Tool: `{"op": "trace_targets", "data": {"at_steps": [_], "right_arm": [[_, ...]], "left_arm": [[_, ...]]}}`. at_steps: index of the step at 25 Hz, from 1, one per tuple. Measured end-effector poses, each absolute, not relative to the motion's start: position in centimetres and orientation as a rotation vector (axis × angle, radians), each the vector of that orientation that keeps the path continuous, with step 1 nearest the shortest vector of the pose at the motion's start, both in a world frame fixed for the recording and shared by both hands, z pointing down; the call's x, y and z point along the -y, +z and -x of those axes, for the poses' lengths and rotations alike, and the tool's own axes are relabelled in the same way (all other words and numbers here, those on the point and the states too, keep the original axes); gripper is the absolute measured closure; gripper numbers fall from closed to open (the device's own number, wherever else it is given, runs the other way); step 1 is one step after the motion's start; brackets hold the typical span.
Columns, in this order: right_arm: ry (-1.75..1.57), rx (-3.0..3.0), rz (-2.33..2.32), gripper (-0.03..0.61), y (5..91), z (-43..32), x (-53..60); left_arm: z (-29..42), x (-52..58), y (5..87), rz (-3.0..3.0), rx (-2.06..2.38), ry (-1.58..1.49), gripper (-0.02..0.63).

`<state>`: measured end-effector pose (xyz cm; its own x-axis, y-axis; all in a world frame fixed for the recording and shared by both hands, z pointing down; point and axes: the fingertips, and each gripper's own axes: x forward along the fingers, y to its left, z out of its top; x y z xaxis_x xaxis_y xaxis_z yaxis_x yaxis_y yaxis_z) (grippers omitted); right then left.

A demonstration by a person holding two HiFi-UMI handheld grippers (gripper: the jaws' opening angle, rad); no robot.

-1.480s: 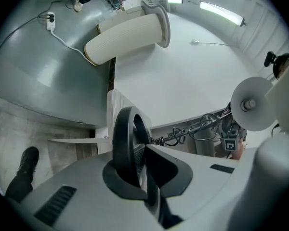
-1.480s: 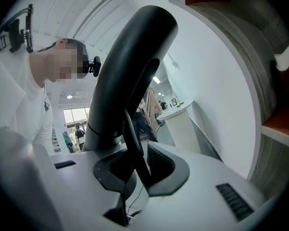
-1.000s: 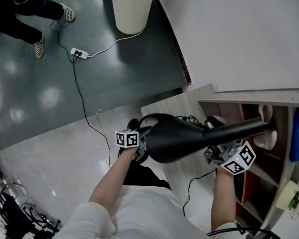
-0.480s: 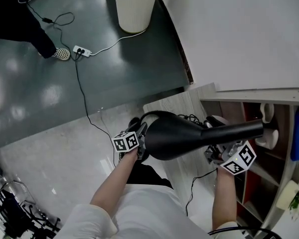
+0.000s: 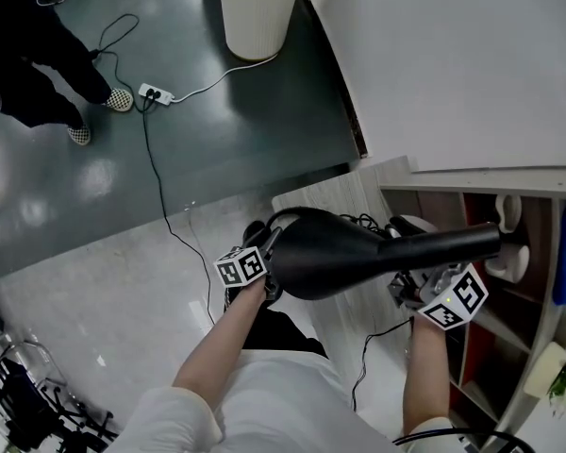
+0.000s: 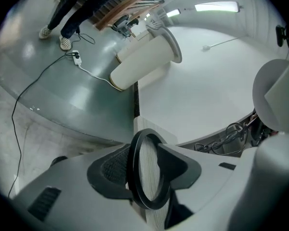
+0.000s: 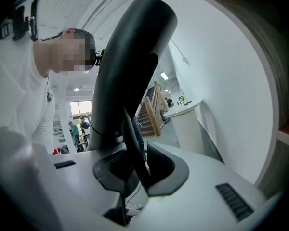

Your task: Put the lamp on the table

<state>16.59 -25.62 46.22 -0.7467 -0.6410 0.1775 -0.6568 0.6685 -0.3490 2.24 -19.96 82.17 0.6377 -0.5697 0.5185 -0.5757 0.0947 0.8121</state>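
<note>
Fingers (image 6: 107,170) of left gripper (image 6: 145,174): opening off rim between them of black cone-shaded lamp (image 5: 340,253), leaving right gripper (image 7: 135,170) clamping its thin black strip, bearing weight.

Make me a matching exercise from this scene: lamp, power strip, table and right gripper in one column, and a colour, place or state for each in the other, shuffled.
1 lamp
2 power strip
3 table
4 right gripper

A on the dark floor
B shut on the lamp
C large white surface
D black, held up off the ground

Pairs: 1-D, 2-A, 3-C, 4-B
</note>
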Motion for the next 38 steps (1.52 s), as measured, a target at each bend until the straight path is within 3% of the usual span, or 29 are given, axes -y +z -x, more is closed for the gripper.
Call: {"op": "trace_targets", "data": {"at_steps": [10,38], "right_arm": [[0.589,2.802,-1.012,0.517,46.3,-17.6,26.2],[0.577,2.765,-1.055,0.494,47.1,-16.8,23.0]], "left_arm": [[-5.3,19.3,82.5,-1.586,0.904,0.05,0.448],[-4.2,18.7,83.2,-1.591,0.826,0.049,0.43]]}}
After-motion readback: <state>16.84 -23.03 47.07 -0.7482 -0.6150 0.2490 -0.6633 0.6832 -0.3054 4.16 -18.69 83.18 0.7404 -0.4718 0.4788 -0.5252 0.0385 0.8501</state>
